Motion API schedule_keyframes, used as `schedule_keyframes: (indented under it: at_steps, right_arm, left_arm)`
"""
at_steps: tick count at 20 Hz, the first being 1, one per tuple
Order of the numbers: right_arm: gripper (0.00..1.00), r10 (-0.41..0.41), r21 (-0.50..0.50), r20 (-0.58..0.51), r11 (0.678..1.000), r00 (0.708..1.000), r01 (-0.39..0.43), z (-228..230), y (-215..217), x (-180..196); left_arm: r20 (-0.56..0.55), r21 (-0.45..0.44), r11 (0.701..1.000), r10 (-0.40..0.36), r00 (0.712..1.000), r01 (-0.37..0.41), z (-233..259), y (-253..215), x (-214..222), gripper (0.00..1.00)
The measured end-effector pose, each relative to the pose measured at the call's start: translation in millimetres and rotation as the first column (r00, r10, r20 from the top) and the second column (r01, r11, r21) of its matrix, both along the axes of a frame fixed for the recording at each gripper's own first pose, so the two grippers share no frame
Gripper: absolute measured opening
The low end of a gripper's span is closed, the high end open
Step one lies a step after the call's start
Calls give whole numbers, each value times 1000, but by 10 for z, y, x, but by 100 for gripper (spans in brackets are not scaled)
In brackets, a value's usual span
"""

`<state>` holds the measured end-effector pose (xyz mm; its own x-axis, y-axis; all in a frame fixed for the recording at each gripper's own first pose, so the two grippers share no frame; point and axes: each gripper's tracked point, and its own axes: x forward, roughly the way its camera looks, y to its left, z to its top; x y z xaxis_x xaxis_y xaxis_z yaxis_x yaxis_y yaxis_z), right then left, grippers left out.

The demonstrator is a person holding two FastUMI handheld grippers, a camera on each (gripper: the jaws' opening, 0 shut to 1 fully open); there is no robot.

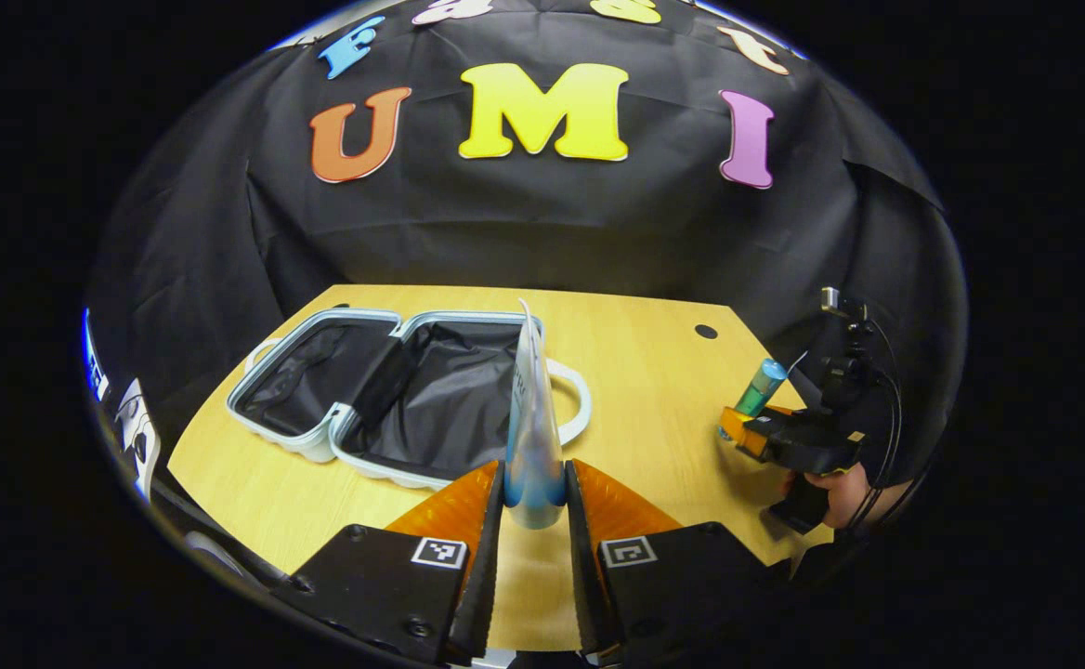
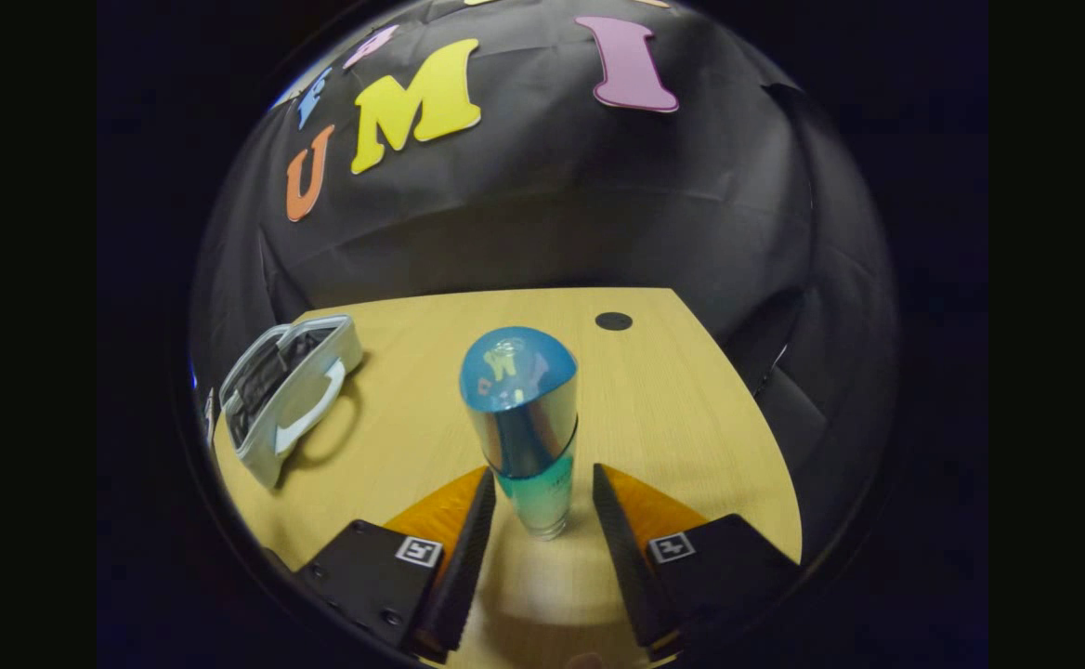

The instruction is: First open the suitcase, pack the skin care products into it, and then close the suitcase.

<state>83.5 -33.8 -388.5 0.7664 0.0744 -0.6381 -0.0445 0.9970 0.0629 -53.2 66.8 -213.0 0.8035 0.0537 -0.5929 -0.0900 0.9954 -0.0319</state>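
A small pale-blue suitcase (image 1: pixel 320 444) lies open on the wooden table, its dark lining showing in both halves. My left gripper (image 1: pixel 535 488) is shut on a white and blue squeeze tube (image 1: pixel 531 409), held upright just in front of the suitcase's near half. A teal bottle with a blue cap (image 2: pixel 524 418) stands on the table between the fingers of my right gripper (image 2: pixel 542 472), which is open with a gap on each side. In the left gripper view that bottle (image 1: pixel 762 383) and the right gripper (image 1: pixel 736 429) sit at the table's right edge.
The suitcase (image 2: pixel 287 395) lies far to the left in the right gripper view, with its white handle facing the bottle. A hand (image 1: pixel 840 492) holds the right gripper. A dark round hole (image 2: pixel 613 321) marks the table's far right. Bare wood lies between suitcase and bottle.
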Motion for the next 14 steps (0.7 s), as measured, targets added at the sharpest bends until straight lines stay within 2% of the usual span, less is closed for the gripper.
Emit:
schedule_keyframes:
  at_steps: [1, 3, 7, 11, 14]
  right_arm:
    - [46, -8, -1, -9, 1000, 1000, 8, -10, 4, 13]
    - [40, -21, -12, -18, 1000, 1000, 21, 33, 10, 7]
    - [35, -14, 61, -60, 998, 998, 18, 179, 76, -156]
    - [35, 5, 165, -93, 986, 996, 10, 665, 152, -492]
    - [32, 16, 212, -90, 977, 996, 3, 1003, 199, -780]
  left_arm:
    - [-8, -1, 1000, 13, 1000, -13, -14, 83, -23, 39]
    - [-32, -24, 999, 38, 999, -39, -59, 241, -49, 39]
    - [-98, -58, 993, 94, 991, -100, -83, 686, 64, 39]
    - [-171, -132, 989, 39, 985, -62, -153, 978, 377, 39]
    - [-249, -179, 983, -6, 969, -39, -304, 1157, 579, 37]
